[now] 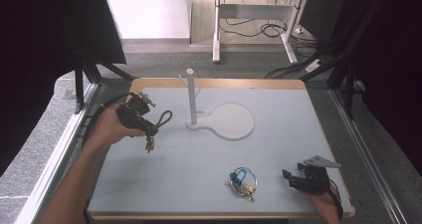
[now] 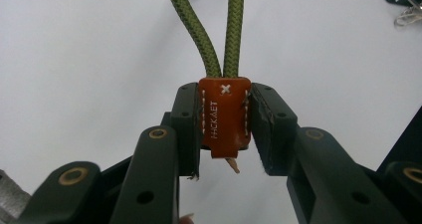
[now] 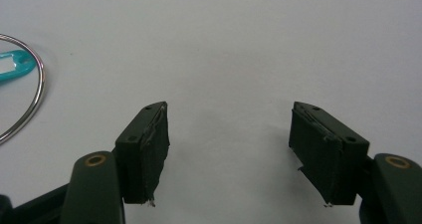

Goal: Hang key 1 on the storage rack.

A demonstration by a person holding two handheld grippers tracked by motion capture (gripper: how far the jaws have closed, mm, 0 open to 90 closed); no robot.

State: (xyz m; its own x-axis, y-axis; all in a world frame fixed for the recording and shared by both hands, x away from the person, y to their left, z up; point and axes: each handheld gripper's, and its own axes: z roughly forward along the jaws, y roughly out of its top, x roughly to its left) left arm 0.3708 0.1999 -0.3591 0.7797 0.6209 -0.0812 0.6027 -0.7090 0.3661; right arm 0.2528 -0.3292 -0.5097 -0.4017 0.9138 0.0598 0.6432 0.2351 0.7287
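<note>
The left gripper [image 1: 149, 129] is hovering above the left part of the pale bench [image 1: 199, 169], its jaws pinching the brown leather tab [image 2: 224, 115] of a key lanyard. In the left gripper view the tab is sitting upright between the two black jaws, white stitching and stamped lettering on its face, and two strands of the olive braided cord [image 2: 211, 35] are rising out of its top. In the high view the cord is forming a dark loop [image 1: 163, 118] to the right of the gripper, and a small bunch of keys [image 1: 149, 144] is dangling below the jaws, above the bench.

A white stand [image 1: 221, 120], with an upright post on a rounded flat base, is standing near the middle of the bench, well apart from the lanyard.

The right gripper [image 1: 293, 178] is resting low near the bench's front right corner, its jaws spread wide with nothing between them. Just left of it a wire key ring [image 1: 243, 180] with a teal tag [image 3: 12, 65] is lying on the bench.
</note>
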